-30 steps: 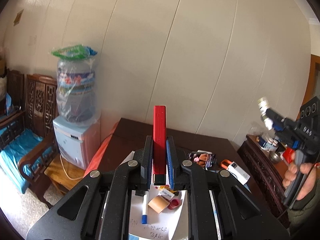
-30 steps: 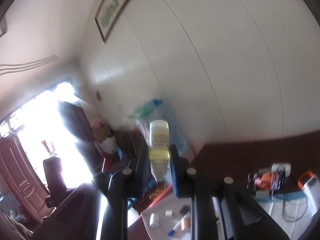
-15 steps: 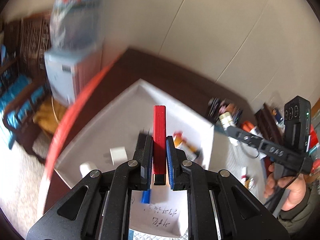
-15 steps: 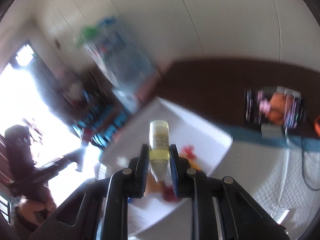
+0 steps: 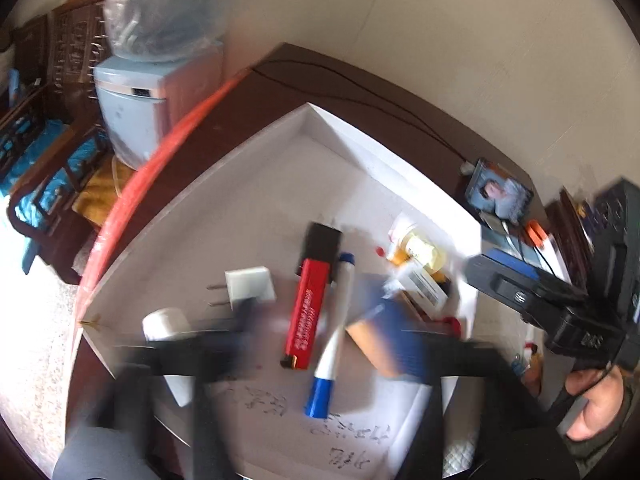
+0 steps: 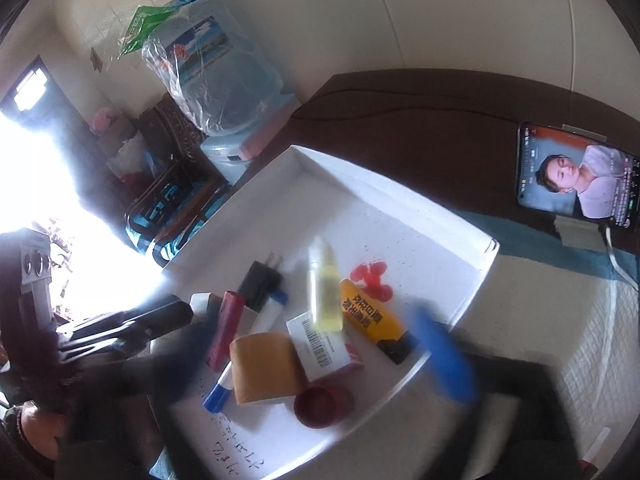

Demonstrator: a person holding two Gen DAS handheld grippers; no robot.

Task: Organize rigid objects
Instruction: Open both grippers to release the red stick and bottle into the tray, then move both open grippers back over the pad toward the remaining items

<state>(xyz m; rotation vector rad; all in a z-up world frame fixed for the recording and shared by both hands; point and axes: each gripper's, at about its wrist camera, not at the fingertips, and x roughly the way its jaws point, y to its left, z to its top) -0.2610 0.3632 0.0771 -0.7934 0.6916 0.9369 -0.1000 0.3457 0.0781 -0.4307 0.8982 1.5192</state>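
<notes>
From the left wrist, the left gripper (image 5: 316, 344) is a blur, its jaws having just sprung wide apart with nothing pressed between them — the flat red lighter-shaped stick (image 5: 307, 312) lies free on the floor of the shallow white cardboard tray (image 5: 384, 148), just beside a white marker with a blue cap (image 5: 332, 340). A white plug adapter (image 5: 250, 286) lies near its other side. From the right wrist, the right gripper (image 6: 320, 344) is also smeared, jaws just opened wide — the small clear bottle of yellow liquid (image 6: 326, 284) sits loose in the tray, blurred, next to an orange tube with black print (image 6: 370, 314) and a tan block (image 6: 264, 366)
</notes>
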